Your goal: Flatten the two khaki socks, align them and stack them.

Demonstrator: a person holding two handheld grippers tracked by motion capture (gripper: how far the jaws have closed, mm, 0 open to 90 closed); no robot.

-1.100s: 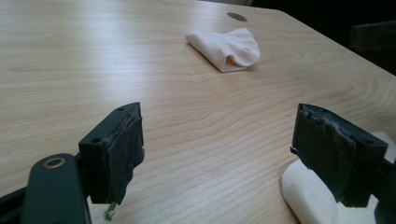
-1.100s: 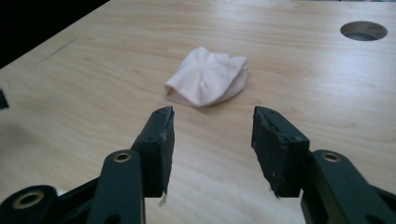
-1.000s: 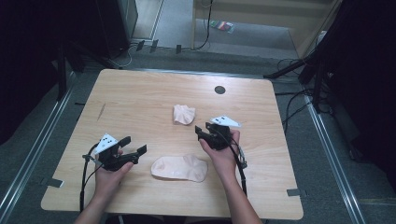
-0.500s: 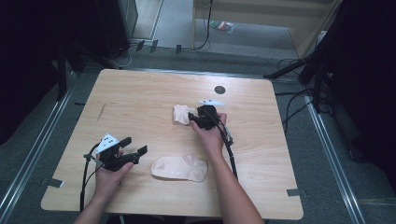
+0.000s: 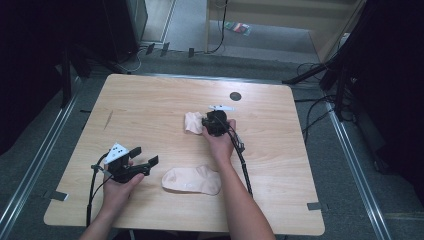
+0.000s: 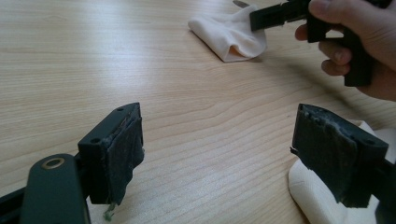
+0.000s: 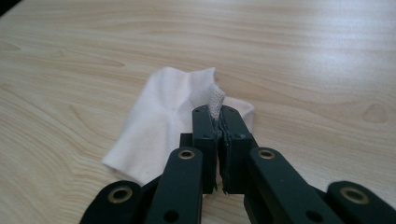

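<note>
A small crumpled pale sock lies mid-table. My right gripper sits at the sock's right edge; its jaws have just been closing and now pinch a fold of the fabric between them. A second pale sock lies flat nearer the front edge. Left of the flat sock, my left gripper hovers low over the wood, jaws wide open with nothing between them. Its right fingertip overlaps the flat sock's edge in the left gripper view.
The wooden table has a small dark round spot at the back. Dark floor, metal rails and cables surround the table. A cable trails from the right gripper along the forearm.
The right hand moved away from me and leftward to the crumpled sock, then its jaws shut on the sock's edge. The left hand and the flat sock stayed put.
</note>
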